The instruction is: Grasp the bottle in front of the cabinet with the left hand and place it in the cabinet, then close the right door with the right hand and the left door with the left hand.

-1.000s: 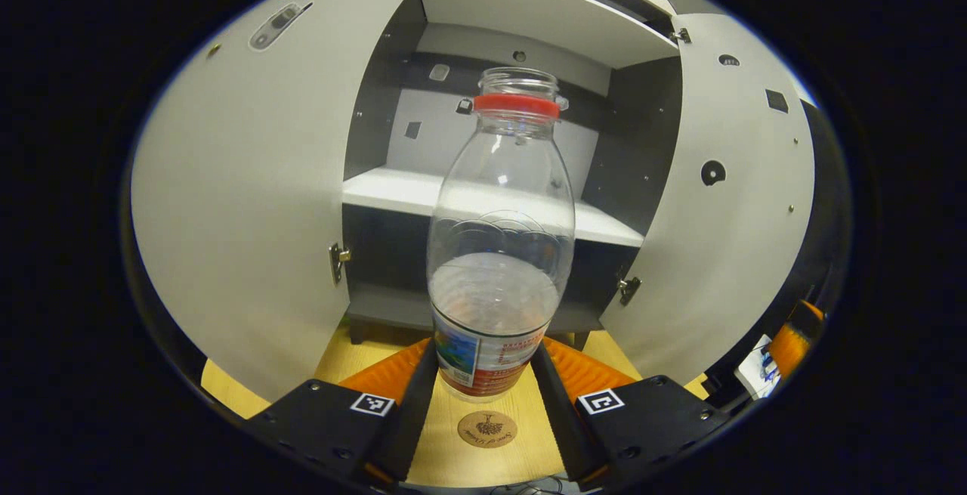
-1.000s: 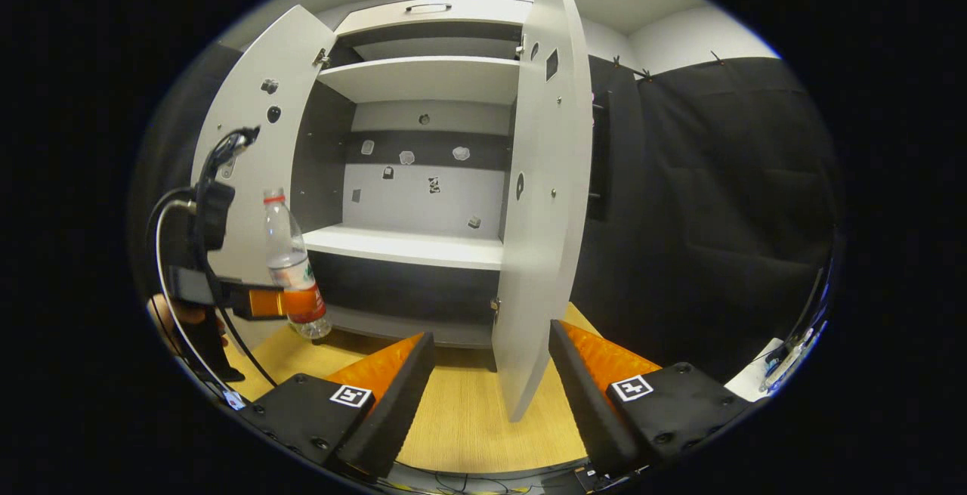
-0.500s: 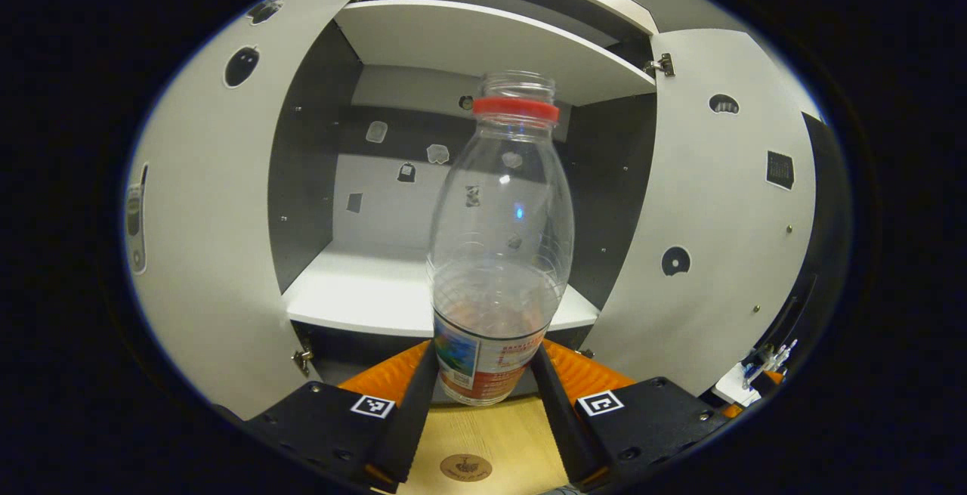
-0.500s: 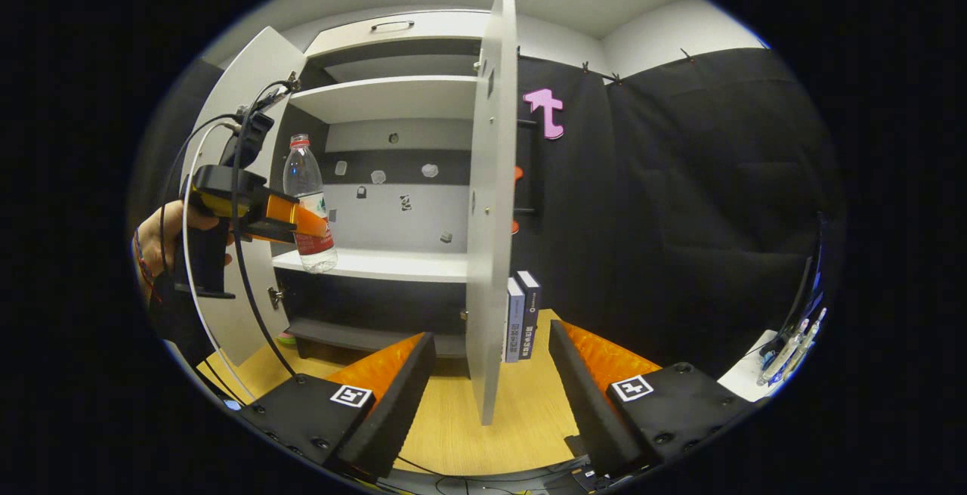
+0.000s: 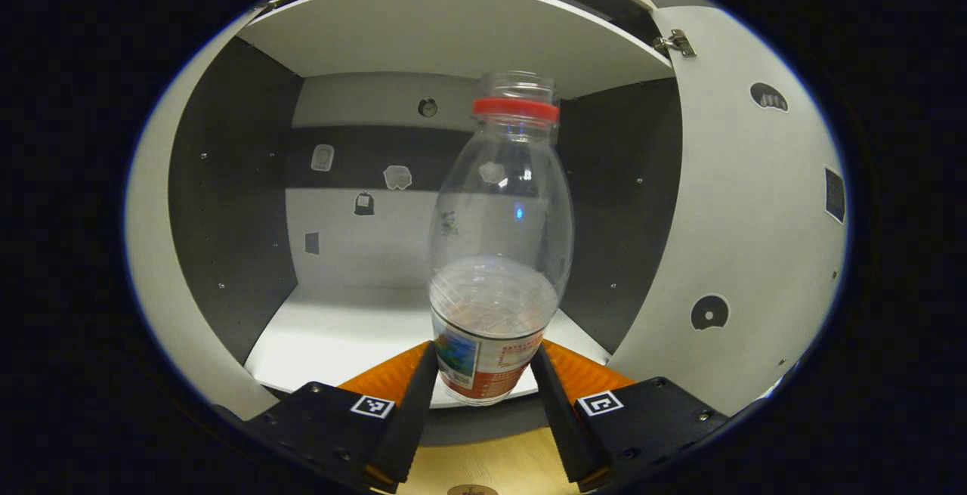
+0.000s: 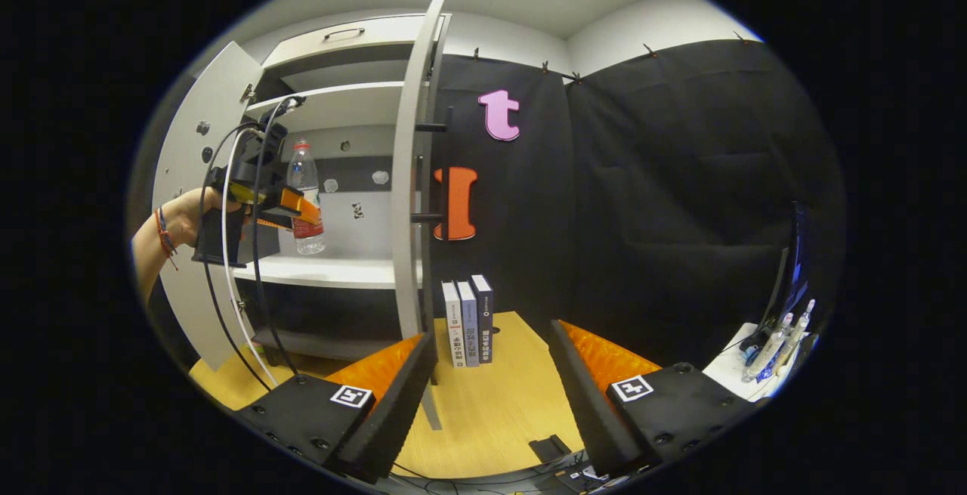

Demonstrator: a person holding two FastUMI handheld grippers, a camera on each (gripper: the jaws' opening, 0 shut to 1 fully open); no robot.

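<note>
No legible text is resolved: printing on the bottle (image 5: 487, 359) label and book spines (image 6: 468, 323) is blurred.

Lighting: even, bright, overhead.
Glare: small highlight on clear plastic red-collared bottle (image 5: 500, 238).
Distortion: white cabinet doors (image 5: 755, 208) bow strongly.
Focus: sharp.

One bottle (image 5: 498, 253), two doors (image 6: 412, 177) (image 6: 198, 177), three books (image 6: 468, 321).

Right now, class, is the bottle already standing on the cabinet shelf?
No: in the right gripper view the bottle hangs above the white shelf, gripped in the left tongs.
</note>
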